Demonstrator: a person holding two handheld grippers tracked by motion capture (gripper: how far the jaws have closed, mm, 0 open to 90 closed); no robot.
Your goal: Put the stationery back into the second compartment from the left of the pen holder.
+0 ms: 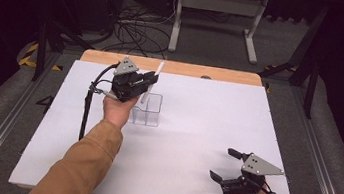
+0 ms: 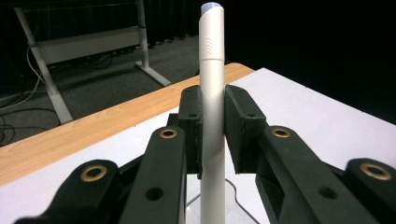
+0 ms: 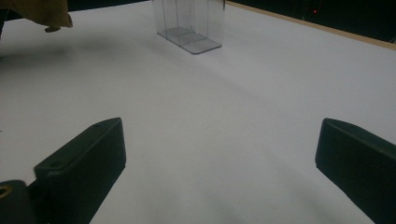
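- Step in hand, as judged: placing a white pen [image 1: 152, 81] into a clear plastic organiser [image 1: 147, 109] that stands on the white table cover [image 1: 196, 130].
- The left gripper [image 1: 148, 80] has its jaws clamped on the pen's barrel. In the left gripper view the pen [image 2: 211, 107] stands upright between the two black pads [image 2: 192, 128], its capped end topmost and well clear of them.
- In the high view the pen leans slightly, its lower end at or just inside the organiser's rim. Whether the tip has entered a compartment, and which one, cannot be told.
- The organiser [image 3: 192, 24] appears empty in the right gripper view; its dividers are visible through the walls.
- The right gripper [image 1: 226, 163] rests near the table's front right corner, well apart from the organiser, jaws spread wide with nothing between them.
- Next move, as judged: lower the pen straight down into a compartment, keeping it clear of the divider walls, and release only once the tip is seated. The light organiser may shift or tip if the pen catches its rim.
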